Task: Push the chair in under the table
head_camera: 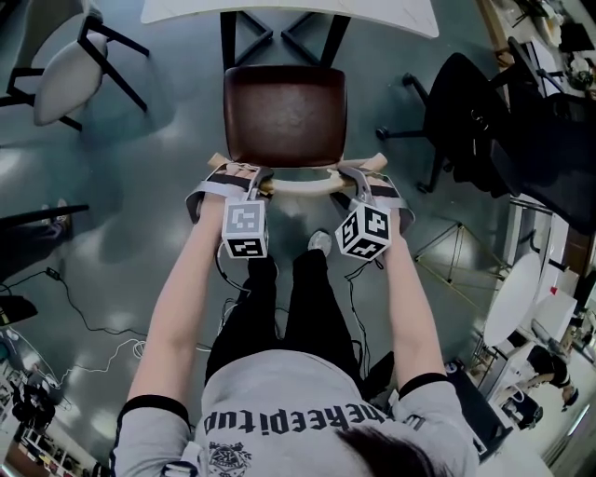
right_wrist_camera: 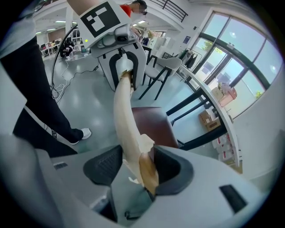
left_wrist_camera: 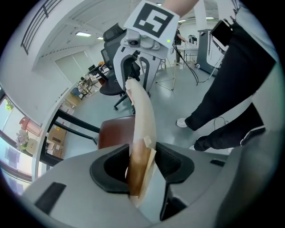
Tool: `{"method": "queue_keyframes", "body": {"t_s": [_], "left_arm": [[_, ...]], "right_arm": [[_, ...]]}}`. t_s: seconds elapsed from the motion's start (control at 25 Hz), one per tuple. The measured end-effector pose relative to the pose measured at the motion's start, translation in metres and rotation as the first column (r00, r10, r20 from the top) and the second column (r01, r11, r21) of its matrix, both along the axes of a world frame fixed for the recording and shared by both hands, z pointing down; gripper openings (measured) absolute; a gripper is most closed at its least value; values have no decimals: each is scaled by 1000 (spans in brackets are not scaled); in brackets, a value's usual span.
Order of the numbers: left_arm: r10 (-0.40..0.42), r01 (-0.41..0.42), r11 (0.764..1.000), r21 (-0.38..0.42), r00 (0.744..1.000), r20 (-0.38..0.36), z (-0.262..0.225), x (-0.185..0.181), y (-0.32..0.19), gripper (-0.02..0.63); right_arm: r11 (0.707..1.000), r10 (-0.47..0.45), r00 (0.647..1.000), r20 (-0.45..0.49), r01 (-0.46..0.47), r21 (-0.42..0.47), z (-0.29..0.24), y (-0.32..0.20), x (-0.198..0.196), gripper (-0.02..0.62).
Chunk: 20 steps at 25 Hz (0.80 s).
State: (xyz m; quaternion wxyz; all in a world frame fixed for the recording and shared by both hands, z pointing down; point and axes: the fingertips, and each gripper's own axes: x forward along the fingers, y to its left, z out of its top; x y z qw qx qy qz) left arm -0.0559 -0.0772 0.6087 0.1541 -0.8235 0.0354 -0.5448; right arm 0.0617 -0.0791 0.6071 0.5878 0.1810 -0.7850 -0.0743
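Our left gripper point(head_camera: 251, 182) and right gripper point(head_camera: 346, 177) clamp the chair's point(head_camera: 284, 140) pale curved backrest point(head_camera: 300, 186); its smooth brown seat point(head_camera: 284, 107) stops just short of the white table point(head_camera: 186, 11), top centre.

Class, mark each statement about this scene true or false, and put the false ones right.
1. The left gripper is shut on the backrest. True.
2. The right gripper is open and empty. False: it too is shut on the backrest.
3. The seat is brown. True.
4. The seat lies wholly under the table. False: nearly all of it shows in front of the table's edge.
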Motion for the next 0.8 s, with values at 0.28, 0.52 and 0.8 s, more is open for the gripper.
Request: {"method": "queue_keyframes", "body": {"t_s": [0.28,0.52,0.8], "left_arm": [[25,-25,1000,4,1000,-14,0,1,2,184],[10,-10,1000,10,1000,-2,1,-1,-10,184],[6,-6,1000,-20,1000,17,0,-5,-48,187]], "right_arm": [[1000,12,1000,-23,-11,23,3,0,1,225],[1000,-3,1000,0,3,29,3,-11,-1,225],[999,-20,999,30,19,40,-1,-47,-6,224]]}}
